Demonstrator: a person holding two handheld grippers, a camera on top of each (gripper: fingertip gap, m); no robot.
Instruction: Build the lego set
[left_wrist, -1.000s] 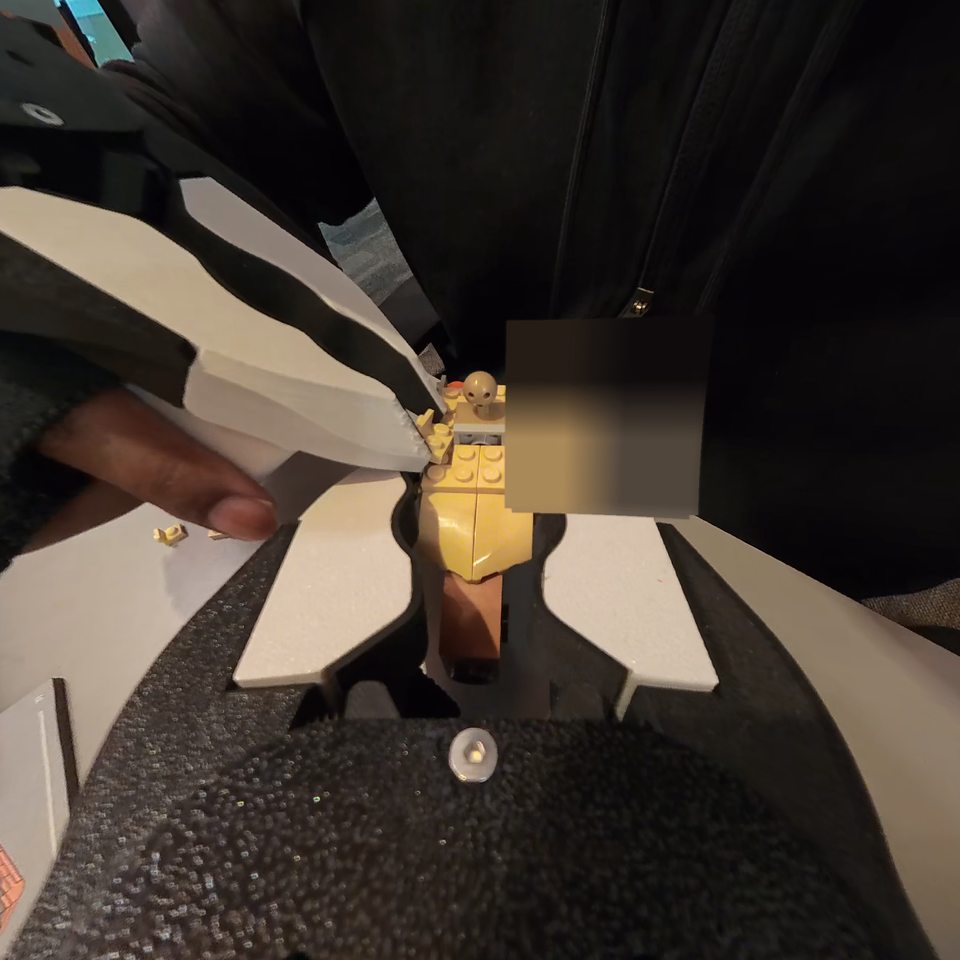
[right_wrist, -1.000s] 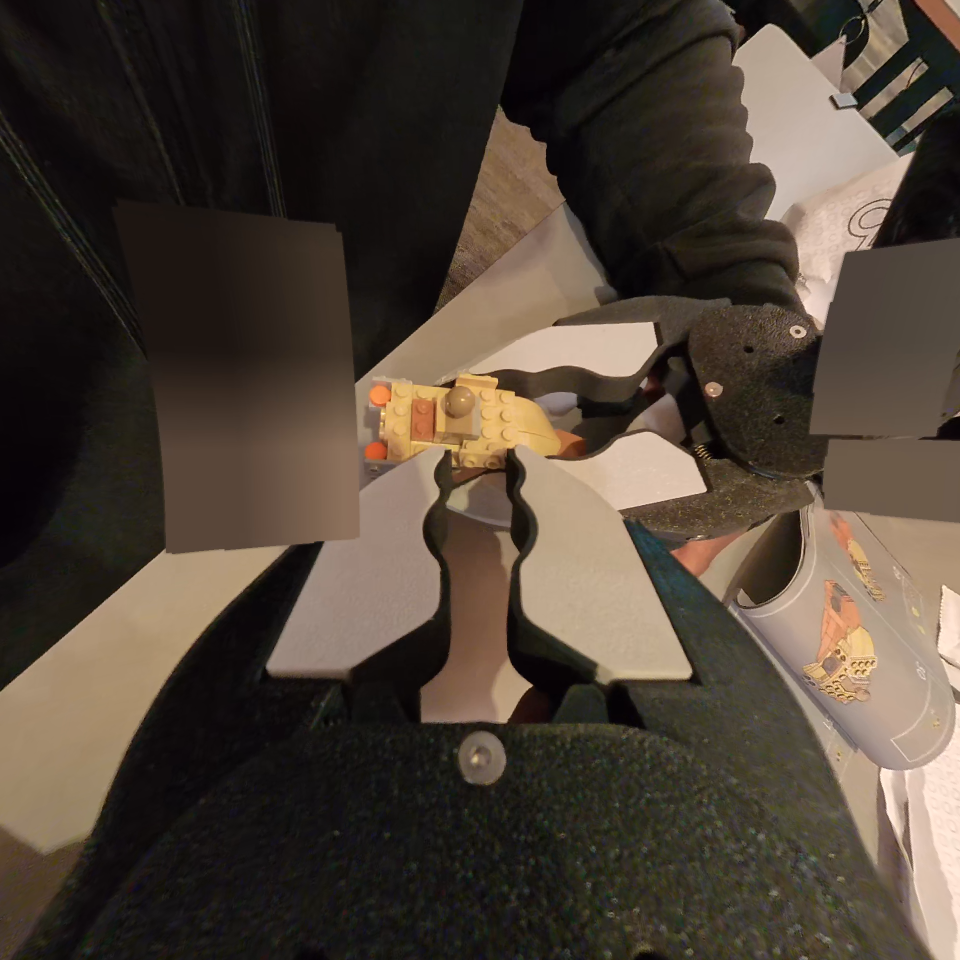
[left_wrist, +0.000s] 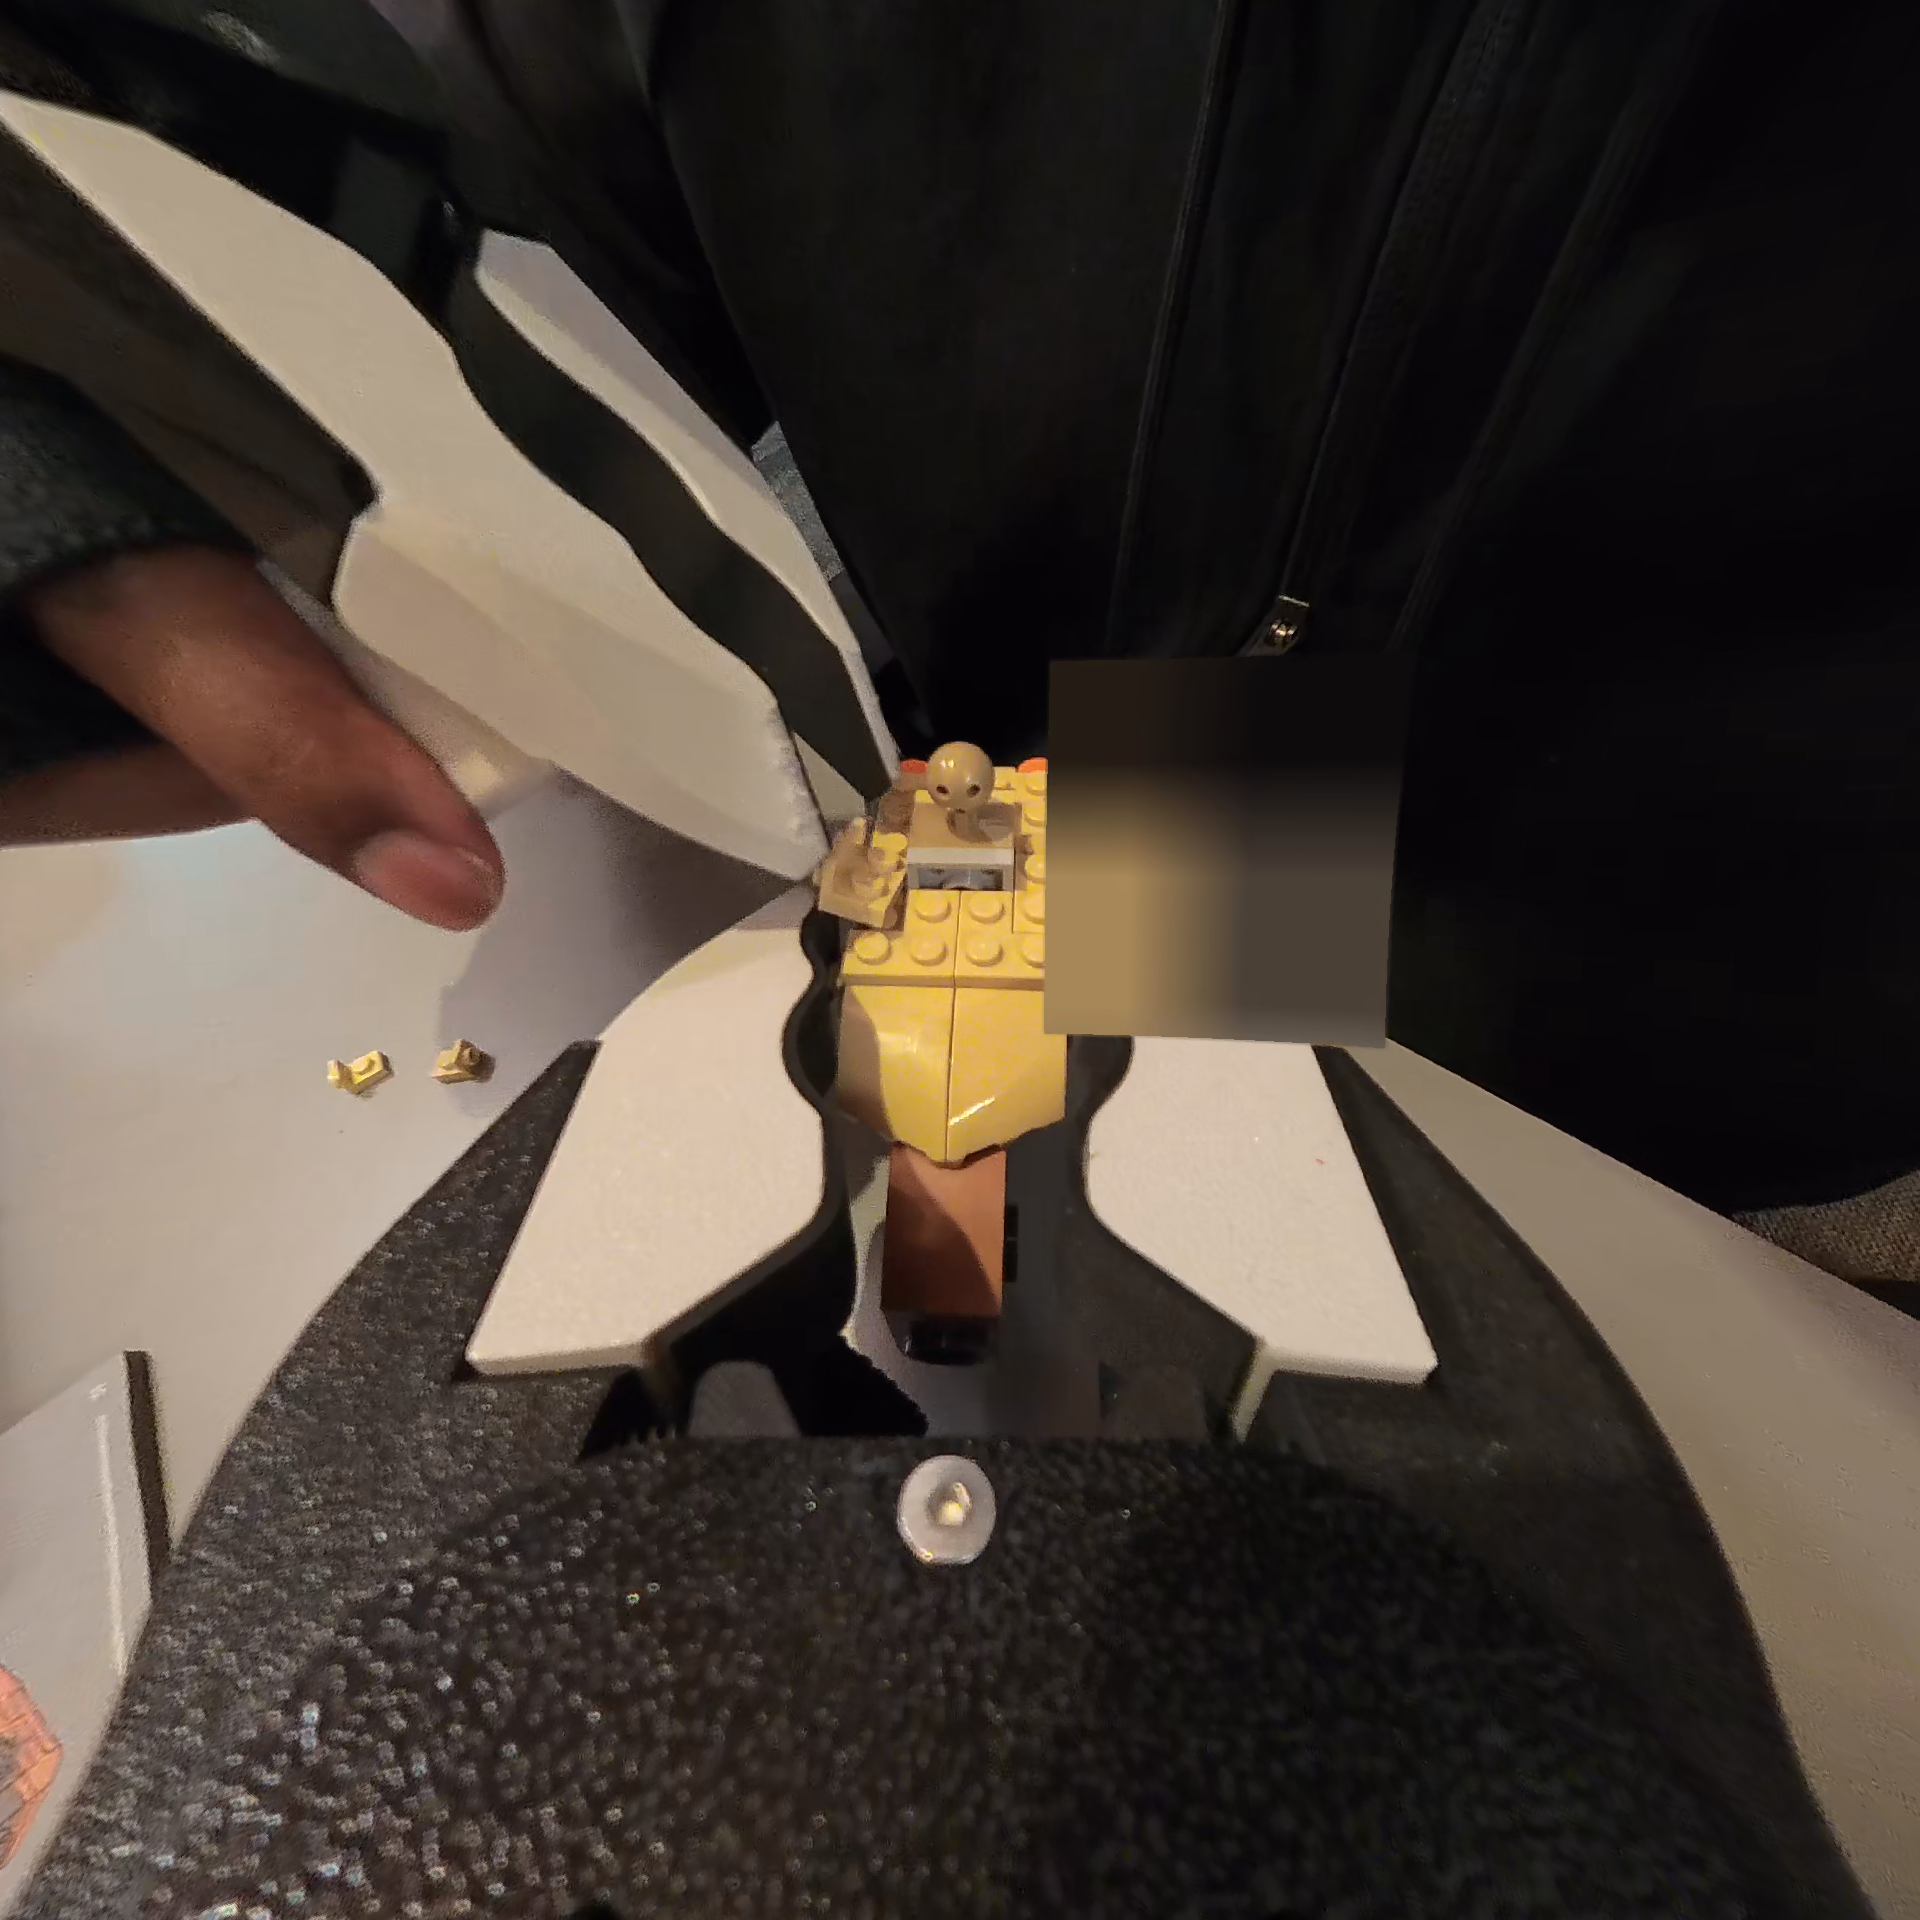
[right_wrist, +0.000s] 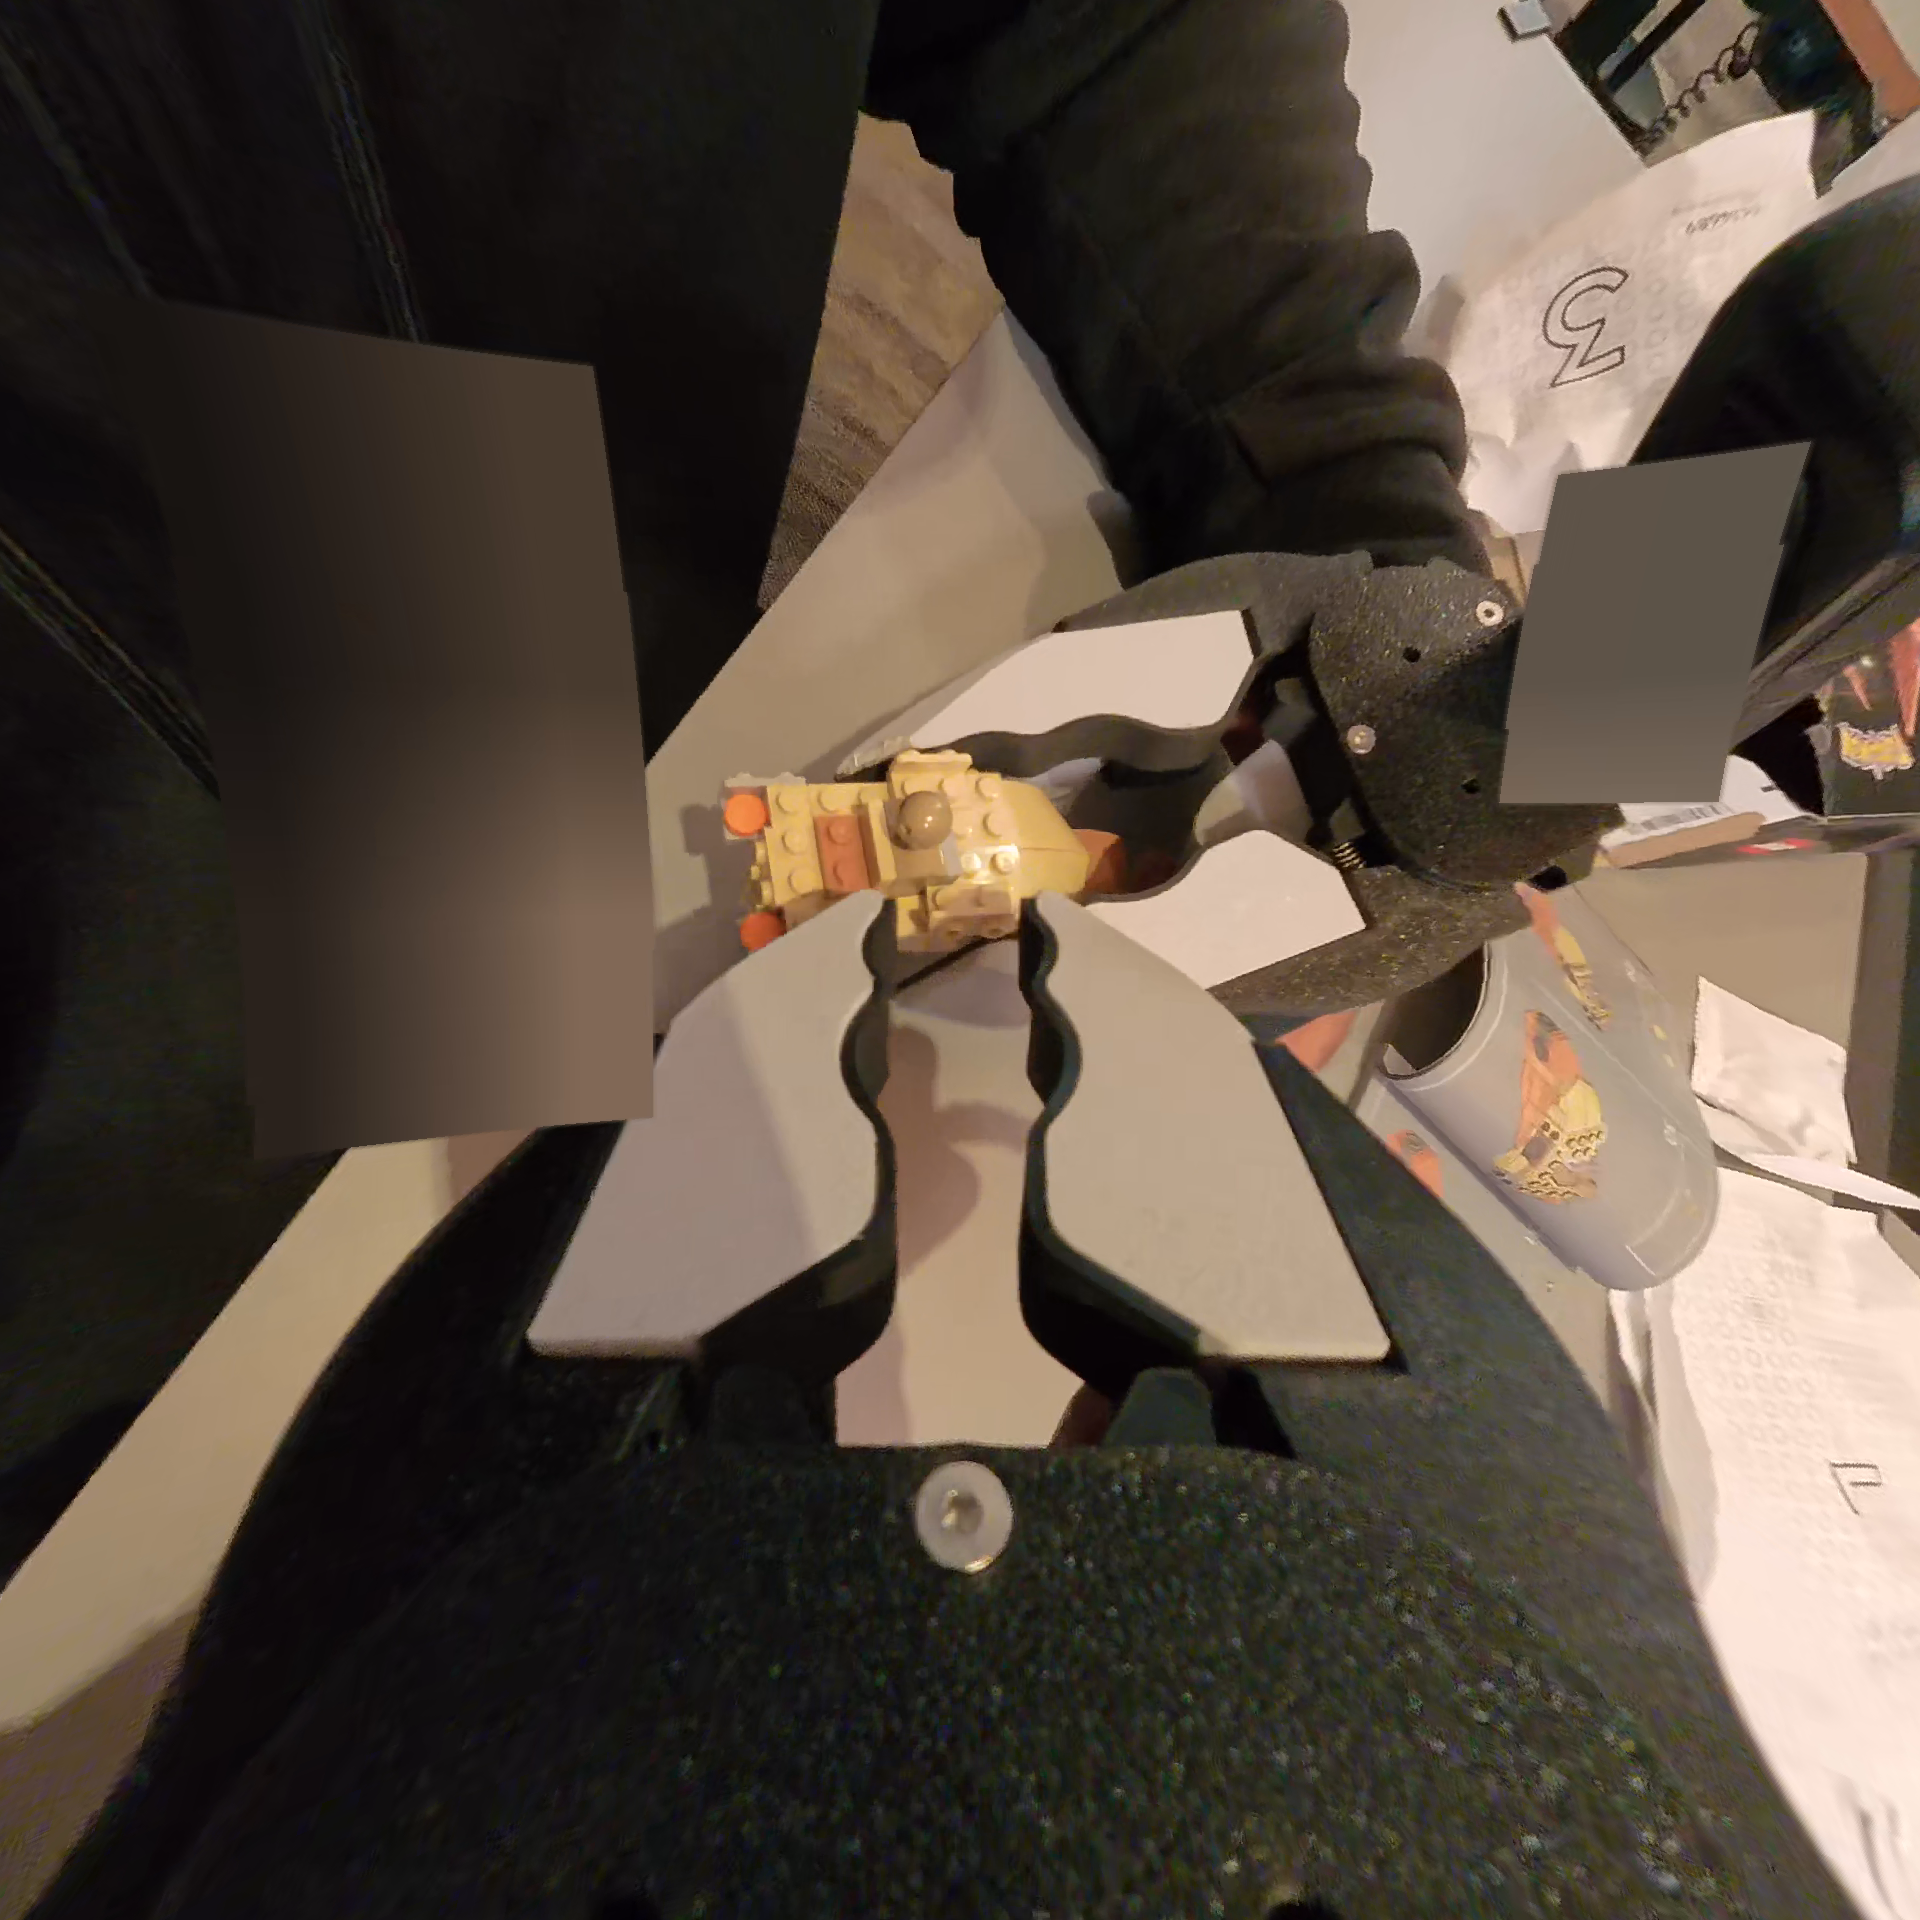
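Note:
A tan lego model with a round-headed figure on top is clamped between the fingers of my left gripper, held above the white table. My right gripper comes in from the upper left of the left wrist view. It is shut on a small tan plate and holds it against the model's near top edge. In the right wrist view the model lies sideways, with orange round pieces at its far end. The left gripper grips its nose.
Two small tan pieces lie loose on the table at the left. A curled instruction booklet and white paper bags lie at the right. A person in a black jacket is close behind the model. The grippers are tip to tip, or close to it.
The right gripper has closed in on the model, and the small plate now sits at the model's edge between its tips. The left gripper still holds the model.

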